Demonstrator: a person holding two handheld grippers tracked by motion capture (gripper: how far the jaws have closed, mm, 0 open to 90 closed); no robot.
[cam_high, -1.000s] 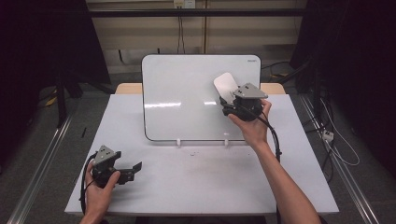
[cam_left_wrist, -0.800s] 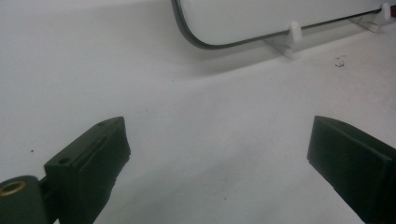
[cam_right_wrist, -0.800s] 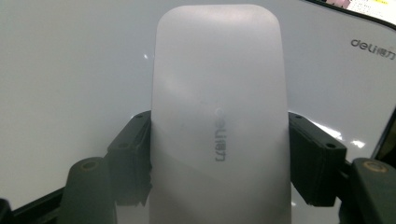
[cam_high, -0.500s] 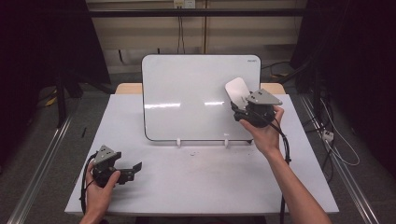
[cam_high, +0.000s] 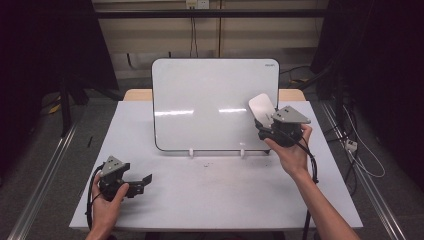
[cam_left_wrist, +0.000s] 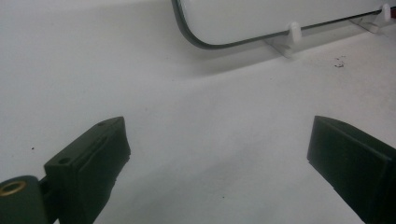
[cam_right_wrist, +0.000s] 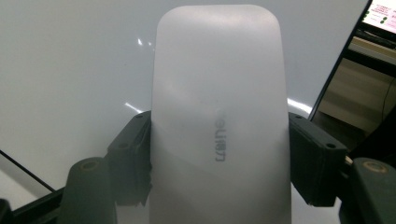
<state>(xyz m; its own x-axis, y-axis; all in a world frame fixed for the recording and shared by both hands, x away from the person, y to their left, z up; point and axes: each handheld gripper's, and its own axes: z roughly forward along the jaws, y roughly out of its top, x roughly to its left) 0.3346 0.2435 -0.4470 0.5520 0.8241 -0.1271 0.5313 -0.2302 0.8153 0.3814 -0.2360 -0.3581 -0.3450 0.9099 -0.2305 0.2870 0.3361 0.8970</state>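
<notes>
Right now my right hand-held gripper (cam_high: 266, 126) is clamped on a white eraser (cam_high: 262, 108), a rounded oblong block with faint grey lettering on its face; in the right gripper view the eraser (cam_right_wrist: 219, 121) stands up between the two black jaws, which press against its left and right sides. From the high view the eraser sits up against the lower right part of the whiteboard (cam_high: 210, 100), though I cannot tell whether it touches the surface. That whiteboard stands tilted back on two small white clips (cam_high: 191, 152) at the far middle of the counter (cam_high: 215, 185), and its face is blank apart from streaks of reflected light. My right hand (cam_high: 292, 150) holds its gripper from below, with the grey three-cornered plate on top and the black cable trailing toward me along my forearm. My left hand-held gripper (cam_high: 142, 181) rests low over the near left part of the counter, well apart from the whiteboard, its jaws spread wide with nothing between them; in the left gripper view bare white counter (cam_left_wrist: 210, 140) lies between them, and the whiteboard's rounded lower corner (cam_left_wrist: 205, 42) shows farther off
</notes>
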